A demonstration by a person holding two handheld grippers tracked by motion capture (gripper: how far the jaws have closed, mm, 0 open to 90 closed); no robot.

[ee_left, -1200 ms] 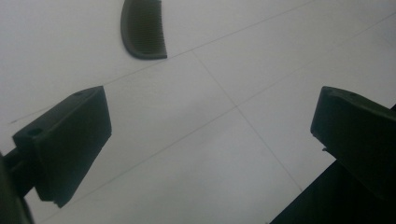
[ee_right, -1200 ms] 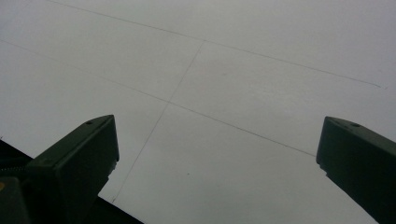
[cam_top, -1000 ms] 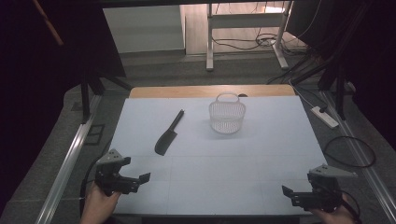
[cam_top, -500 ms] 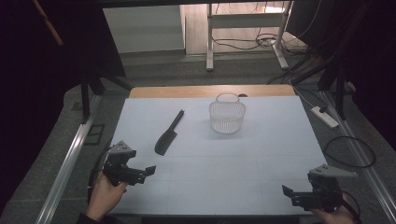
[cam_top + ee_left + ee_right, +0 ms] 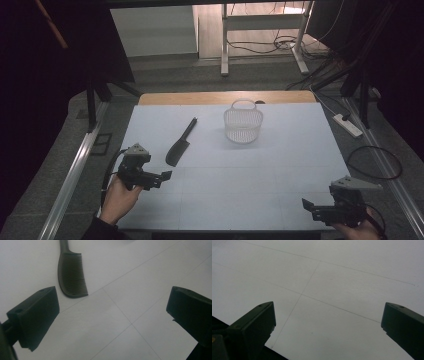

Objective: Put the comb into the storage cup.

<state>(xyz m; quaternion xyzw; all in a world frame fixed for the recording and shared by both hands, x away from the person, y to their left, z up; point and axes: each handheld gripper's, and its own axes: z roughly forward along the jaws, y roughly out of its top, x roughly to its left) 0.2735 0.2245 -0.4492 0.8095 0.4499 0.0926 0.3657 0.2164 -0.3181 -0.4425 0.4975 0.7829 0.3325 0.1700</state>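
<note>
Table: white sheet ruled with faint grid lines, bare wooden strip along the far edge. Basket: white mesh with a handle, upright at far centre, well apart from both grippers. Comb: black, lying flat left of the basket, handle pointing away from the person, fine teeth along one curved side; seen close in the left gripper view. Nothing between it and the left gripper, jaws spread wide, empty. Right gripper at near right corner, jaws likewise apart, empty. Since a second ago, the left gripper has moved forward toward the comb; the right has stayed put.
</note>
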